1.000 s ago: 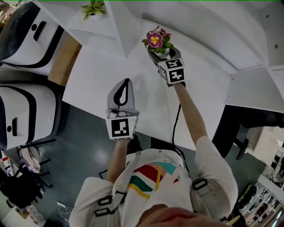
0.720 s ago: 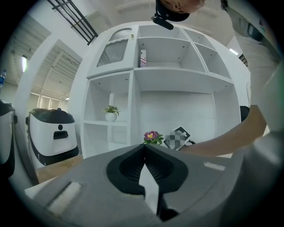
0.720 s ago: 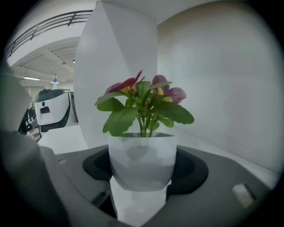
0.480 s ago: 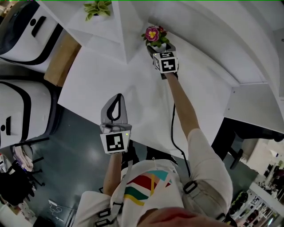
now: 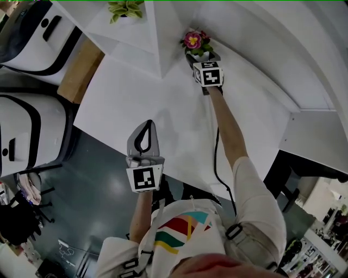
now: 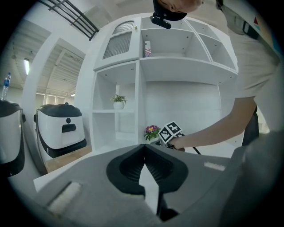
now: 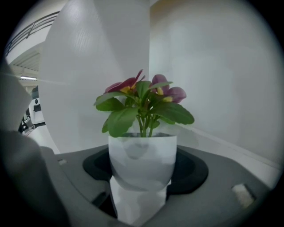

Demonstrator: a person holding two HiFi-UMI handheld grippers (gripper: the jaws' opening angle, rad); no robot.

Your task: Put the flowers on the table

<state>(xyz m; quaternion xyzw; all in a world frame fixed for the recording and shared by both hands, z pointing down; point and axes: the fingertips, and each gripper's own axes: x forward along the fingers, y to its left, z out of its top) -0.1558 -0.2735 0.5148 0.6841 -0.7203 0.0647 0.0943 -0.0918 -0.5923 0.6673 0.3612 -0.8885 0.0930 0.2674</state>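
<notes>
A white pot of pink and yellow flowers (image 5: 194,42) is held at the far side of the white table (image 5: 130,103), close to the shelf unit's wall. My right gripper (image 5: 202,58) is shut on the pot (image 7: 142,162), which sits upright between the jaws under green leaves and blooms (image 7: 144,95). I cannot tell whether the pot's base touches the surface. My left gripper (image 5: 145,124) hovers over the table's near edge, shut and holding nothing. In the left gripper view its tips (image 6: 144,148) meet, with the flowers (image 6: 151,131) far ahead.
A second green plant in a white pot (image 5: 126,7) stands on a shelf (image 6: 118,101) of the white shelf unit. Two white-and-black machines (image 5: 32,32) (image 5: 19,136) stand at the left beside a brown wooden top (image 5: 79,70). A black cable (image 5: 216,163) runs along the right arm.
The right gripper carried the flower pot farther away toward the shelf wall. The left gripper drew back toward the table's near edge, still shut.
</notes>
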